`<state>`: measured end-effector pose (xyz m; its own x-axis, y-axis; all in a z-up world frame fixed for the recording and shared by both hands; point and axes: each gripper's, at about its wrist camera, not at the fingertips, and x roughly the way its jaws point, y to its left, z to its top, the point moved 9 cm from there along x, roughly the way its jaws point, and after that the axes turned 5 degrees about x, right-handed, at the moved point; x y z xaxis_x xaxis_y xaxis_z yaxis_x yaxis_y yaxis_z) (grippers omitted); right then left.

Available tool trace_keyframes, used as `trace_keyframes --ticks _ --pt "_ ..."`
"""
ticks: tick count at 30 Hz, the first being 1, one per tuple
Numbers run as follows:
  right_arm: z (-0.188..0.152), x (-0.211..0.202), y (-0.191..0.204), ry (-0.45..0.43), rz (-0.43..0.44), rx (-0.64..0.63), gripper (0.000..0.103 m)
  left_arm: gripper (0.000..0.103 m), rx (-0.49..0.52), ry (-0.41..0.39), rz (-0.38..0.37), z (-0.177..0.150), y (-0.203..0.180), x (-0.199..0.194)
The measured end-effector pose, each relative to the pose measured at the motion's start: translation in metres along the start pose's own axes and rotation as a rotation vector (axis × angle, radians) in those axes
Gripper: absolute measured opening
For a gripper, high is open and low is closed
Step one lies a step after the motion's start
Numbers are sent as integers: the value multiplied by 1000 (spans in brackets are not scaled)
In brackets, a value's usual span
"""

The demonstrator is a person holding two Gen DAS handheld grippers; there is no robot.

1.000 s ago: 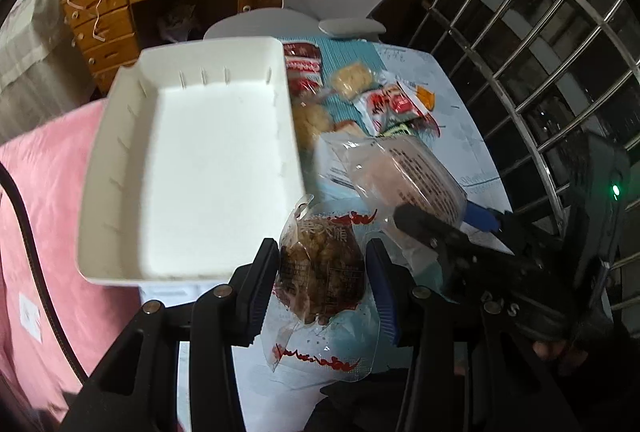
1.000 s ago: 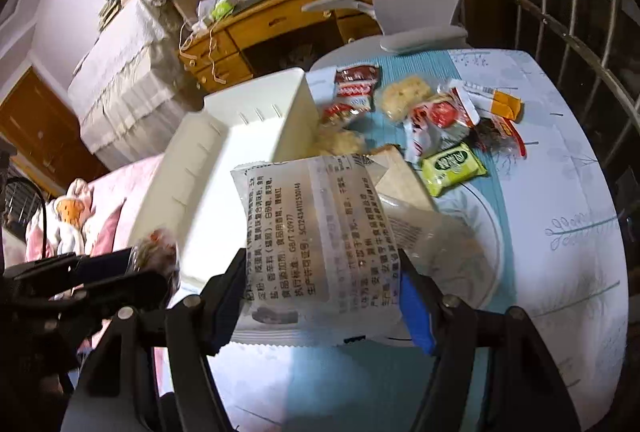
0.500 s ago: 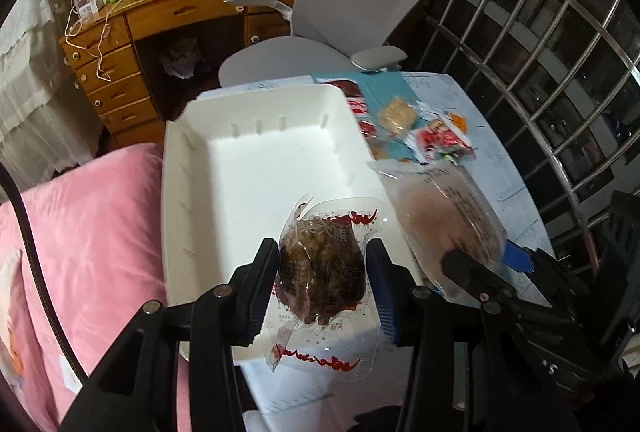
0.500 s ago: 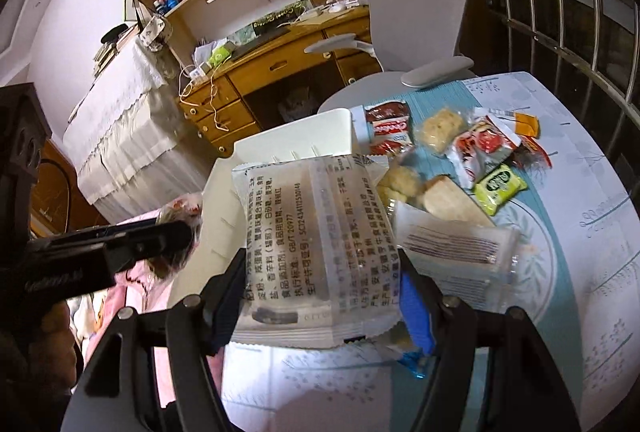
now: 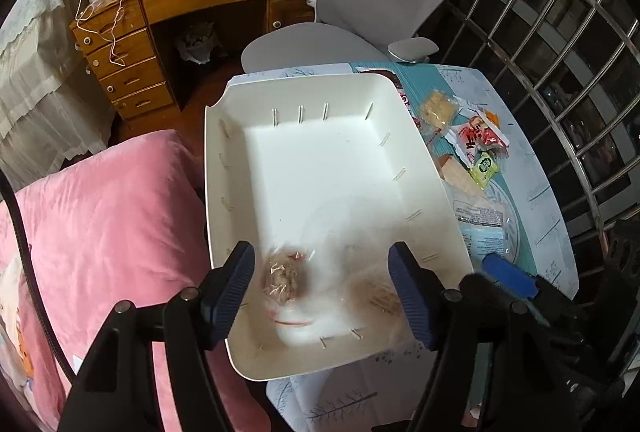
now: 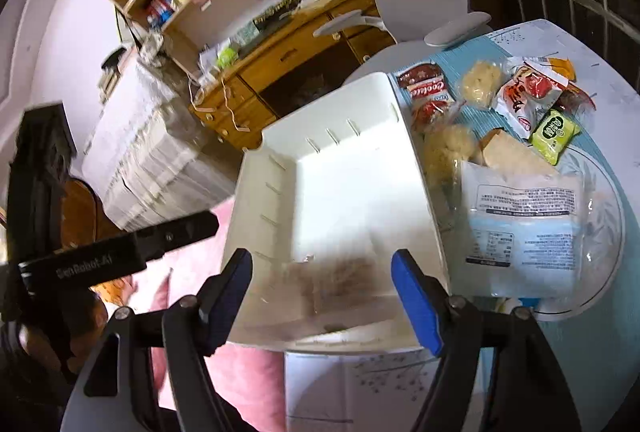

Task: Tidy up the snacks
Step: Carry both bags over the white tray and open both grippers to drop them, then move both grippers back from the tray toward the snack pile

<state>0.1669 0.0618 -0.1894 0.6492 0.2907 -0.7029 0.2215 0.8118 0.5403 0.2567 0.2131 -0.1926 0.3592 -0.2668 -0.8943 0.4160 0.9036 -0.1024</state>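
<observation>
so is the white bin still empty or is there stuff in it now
Not empty. The white bin holds a blurred brown snack packet and a second blurred packet at its near end; the far end is bare.

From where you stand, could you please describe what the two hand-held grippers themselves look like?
Both are matte black plastic. The left hand-held gripper has two angled black fingers with silver pivot screws and ribbed dark blue pads; a thin black cable runs along its left edge. The right hand-held gripper matches it, with brighter blue pads. Embossed lettering marks the left one's side in the right wrist view.
</observation>
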Motion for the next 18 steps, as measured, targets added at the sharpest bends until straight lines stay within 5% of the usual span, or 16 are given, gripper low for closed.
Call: trace_keyframes --ticks 18 --pt "-19 -24 -36 25 -125 -44 73 68 92 85 -41 -43 -58 6"
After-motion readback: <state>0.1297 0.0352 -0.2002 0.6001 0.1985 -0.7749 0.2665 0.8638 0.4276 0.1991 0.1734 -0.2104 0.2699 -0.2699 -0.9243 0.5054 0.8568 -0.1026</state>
